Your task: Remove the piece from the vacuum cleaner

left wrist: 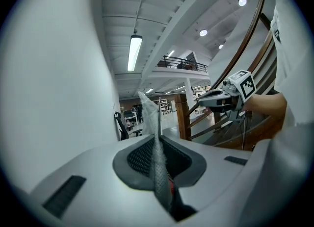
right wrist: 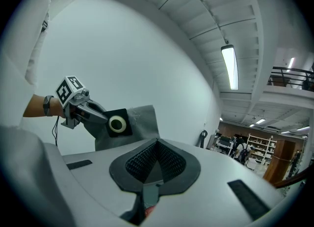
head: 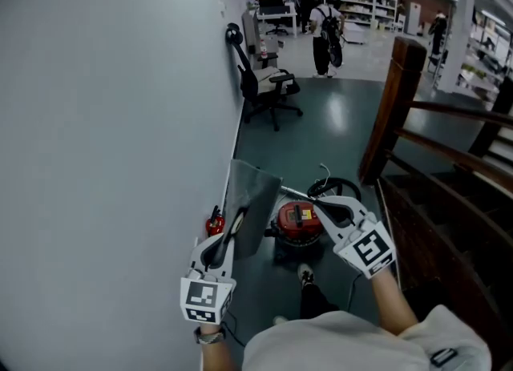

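**Holding the Detached Dust Bag Clear of the Cleaner**

The left gripper (head: 238,219) has its jaws clamped on the thin edge of the grey woven-fabric dust bag (head: 255,199). The bag hangs flat and limp beside the white wall (head: 104,121), well above the red round-bodied vacuum cleaner (head: 298,222) on the dark floor. An edge grip suits the slack cloth and keeps the stiff black square collar with its cream ring (right wrist: 117,123) exposed (it faces the right gripper). The right gripper (head: 314,195) hovers over the cleaner, jaws closed on nothing.

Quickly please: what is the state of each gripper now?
Left gripper: closed on the grey dust bag.
Right gripper: closed, holding nothing.
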Demonstrator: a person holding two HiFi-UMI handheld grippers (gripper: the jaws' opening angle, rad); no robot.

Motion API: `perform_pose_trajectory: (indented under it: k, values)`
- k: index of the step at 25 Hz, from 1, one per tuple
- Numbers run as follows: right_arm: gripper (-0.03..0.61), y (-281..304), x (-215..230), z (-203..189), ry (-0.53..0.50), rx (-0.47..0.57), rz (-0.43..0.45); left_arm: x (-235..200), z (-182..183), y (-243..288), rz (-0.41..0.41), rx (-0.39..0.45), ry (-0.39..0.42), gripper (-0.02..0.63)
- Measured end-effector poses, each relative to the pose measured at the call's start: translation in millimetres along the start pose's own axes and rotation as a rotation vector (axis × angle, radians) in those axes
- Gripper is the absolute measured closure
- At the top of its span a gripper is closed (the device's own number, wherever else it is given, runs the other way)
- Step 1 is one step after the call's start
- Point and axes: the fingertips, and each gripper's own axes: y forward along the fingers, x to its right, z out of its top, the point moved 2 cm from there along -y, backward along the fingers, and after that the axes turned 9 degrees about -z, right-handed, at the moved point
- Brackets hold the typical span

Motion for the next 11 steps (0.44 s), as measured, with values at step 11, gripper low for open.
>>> perform_pose_trajectory:
  k: [11]
  values:
    - [0.551,-7.0,2.6,-6.9,0.000,-0.011,0.011,7.0,1.6,-0.1,0.018,-0.008,-0.003,0.586]
